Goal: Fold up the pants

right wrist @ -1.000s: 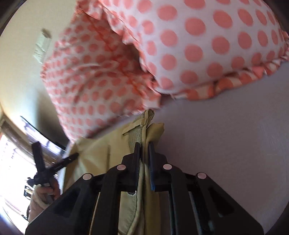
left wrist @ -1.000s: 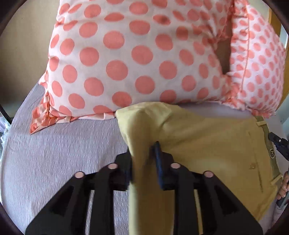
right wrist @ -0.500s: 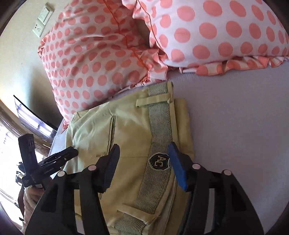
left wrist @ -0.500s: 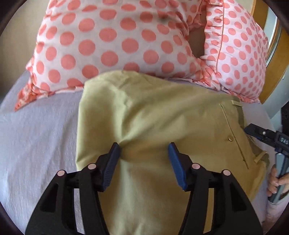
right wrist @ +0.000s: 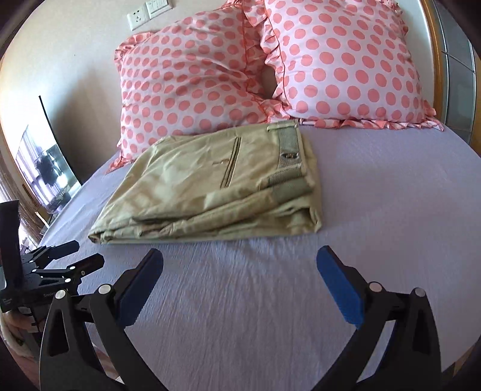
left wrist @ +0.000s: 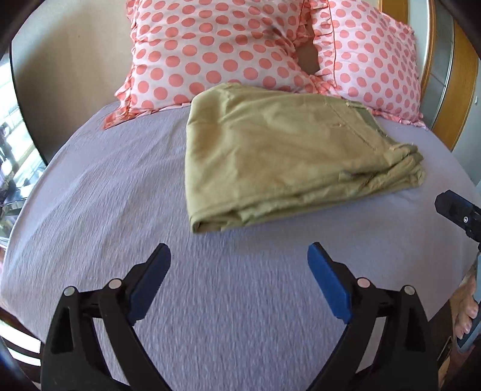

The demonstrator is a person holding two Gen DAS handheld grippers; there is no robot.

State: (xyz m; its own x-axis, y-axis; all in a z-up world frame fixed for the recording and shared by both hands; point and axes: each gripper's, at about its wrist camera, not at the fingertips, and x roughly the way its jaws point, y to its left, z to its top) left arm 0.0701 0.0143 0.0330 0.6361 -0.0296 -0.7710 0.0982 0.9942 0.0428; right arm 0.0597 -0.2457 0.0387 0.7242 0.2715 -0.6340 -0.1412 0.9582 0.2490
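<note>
Both my left gripper [left wrist: 239, 264] and right gripper [right wrist: 240, 267] spread empty; pants [left wrist: 288, 150], centre frame, judged soft, light, best pinched at folded edges.

Likely a home bedroom: bed [right wrist: 375, 210], polka-dot pillows [right wrist: 192, 84], wall sockets [right wrist: 148, 12].
</note>
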